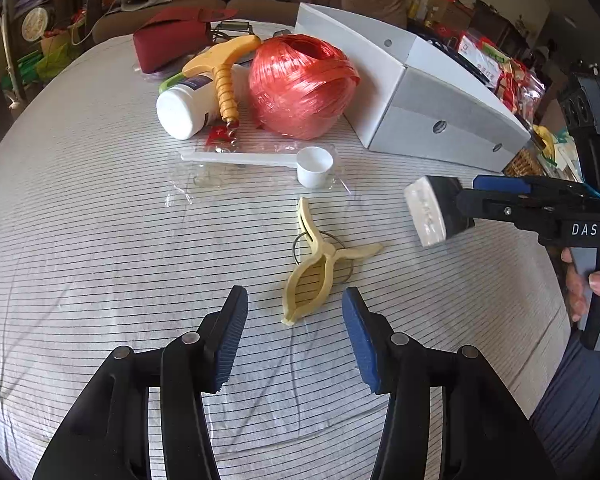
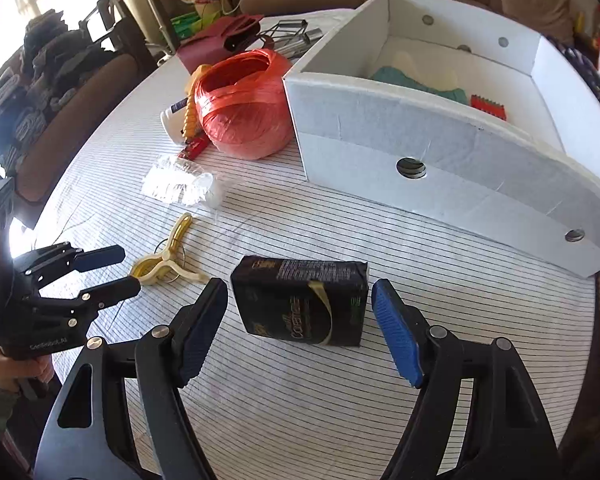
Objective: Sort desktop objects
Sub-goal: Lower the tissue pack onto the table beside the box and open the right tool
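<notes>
Lining up: right gripper (image 2: 300,324) open around black packet (image 2: 302,300)
Left gripper (image 1: 294,334): open, clothespin (image 1: 314,272) at 12 o'clock
Next: probably close, lift toward white box (image 2: 440,168) at 1 o'clock

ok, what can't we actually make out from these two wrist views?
- White box contents: hidden by its wall in the left wrist view; the right wrist view shows only a teal item, a pale item and a red one, partly behind the near wall.
- Black packet print: too blurred to read.
- Items behind the red twine ball: partly hidden.
- Clear plastic wrap: washed out by glare.
</notes>
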The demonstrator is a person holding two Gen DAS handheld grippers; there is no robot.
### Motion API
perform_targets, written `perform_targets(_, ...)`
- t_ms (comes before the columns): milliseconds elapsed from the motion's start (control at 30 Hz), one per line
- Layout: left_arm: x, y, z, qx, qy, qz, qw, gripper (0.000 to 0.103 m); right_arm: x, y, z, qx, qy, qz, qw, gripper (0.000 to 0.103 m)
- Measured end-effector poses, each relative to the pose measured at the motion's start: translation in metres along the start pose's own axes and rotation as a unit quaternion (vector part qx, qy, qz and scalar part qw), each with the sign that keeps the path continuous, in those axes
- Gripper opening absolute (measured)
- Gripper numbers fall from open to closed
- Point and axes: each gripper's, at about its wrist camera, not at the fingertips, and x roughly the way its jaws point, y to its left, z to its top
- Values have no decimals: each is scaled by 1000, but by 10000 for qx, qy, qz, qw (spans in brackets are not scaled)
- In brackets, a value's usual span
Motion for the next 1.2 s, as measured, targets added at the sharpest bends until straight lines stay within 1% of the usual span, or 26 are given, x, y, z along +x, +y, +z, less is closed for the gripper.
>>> perform_targets(33, 0, 0, -1, 28, 4, -27, 10000, 51, -1, 0, 0, 60, -66, -13, 10000, 82)
perform_targets(67, 0, -1, -1, 58, 0, -69, 10000, 51, -3, 1, -1, 97, -149, 19, 9998, 85)
perform_targets(100, 1, -2, -2, 97, 0, -114, 9999, 52, -6, 3, -1, 106, -236, 160, 9995, 85)
perform_targets(167, 3, -5, -3, 199, 21, -163, 9997, 52, -10, 12, -1, -36, -353, 657, 9972, 85)
perform_targets(233, 5, -8, -4, 338, 51, -157, 9993, 52, -11, 30, -1, -464, -369, 888, 9943, 84)
perform_targets(300, 7, -10, -5, 419, 66, -182, 9989, 51, -7, 51, -2, -1083, -272, 976, 9889, 83)
perform_targets(333, 7, -8, -5, 395, 56, -221, 9990, 51, -3, 61, -3, -1394, -198, 972, 9853, 77)
perform_targets(367, 6, -6, -6, 337, 36, -274, 9990, 51, 2, 69, -3, -1685, -96, 920, 9813, 70)
perform_targets(400, 5, -2, -5, 257, 9, -309, 9992, 51, 6, 75, -4, -1929, 6, 882, 9772, 65)
perform_targets(433, 4, 1, -5, 185, -21, -345, 9992, 51, 12, 79, -4, -2105, 102, 889, 9735, 57)
perform_targets(467, 3, 5, -4, 127, -46, -348, 9993, 51, 17, 82, -3, -2226, 181, 894, 9706, 51)
perform_targets(567, 2, 12, -3, -20, -93, -409, 9991, 52, 32, 86, 2, -2444, 320, 950, 9645, 49)
perform_targets(700, 3, 17, -3, -175, -74, -472, 9987, 51, 52, 92, 4, -2752, 456, 744, 9574, 47)
perform_targets(733, 3, 18, -3, -207, -73, -477, 9986, 51, 58, 93, 3, -2798, 513, 698, 9561, 42)
perform_targets(767, 4, 19, -3, -233, -72, -484, 9985, 51, 63, 93, 2, -2828, 556, 659, 9553, 35)
perform_targets(800, 4, 20, -3, -267, -67, -471, 9985, 52, 66, 94, 0, -2832, 551, 646, 9553, 32)
perform_targets(867, 3, 23, -3, -392, -64, -487, 9980, 52, 64, 94, -3, -2765, 456, 701, 9574, 16)
perform_targets(933, 0, 28, -4, -586, -63, -586, 9965, 54, 62, 95, -8, -2662, 459, 777, 9597, 11)
perform_targets(1000, -3, 34, -7, -788, -49, -674, 9946, 55, 59, 98, -16, -2605, 472, 876, 9603, 11)
perform_targets(1067, -7, 39, -10, -967, -47, -844, 9917, 57, 52, 103, -29, -2493, 512, 1114, 9606, 11)
perform_targets(1133, -7, 41, -12, -1043, -4, -961, 9899, 57, 44, 109, -44, -2285, 622, 1617, 9580, 12)
perform_targets(1200, -7, 39, -14, -1014, 50, -1064, 9891, 57, 34, 106, -53, -1968, 547, 1824, 9618, 20)
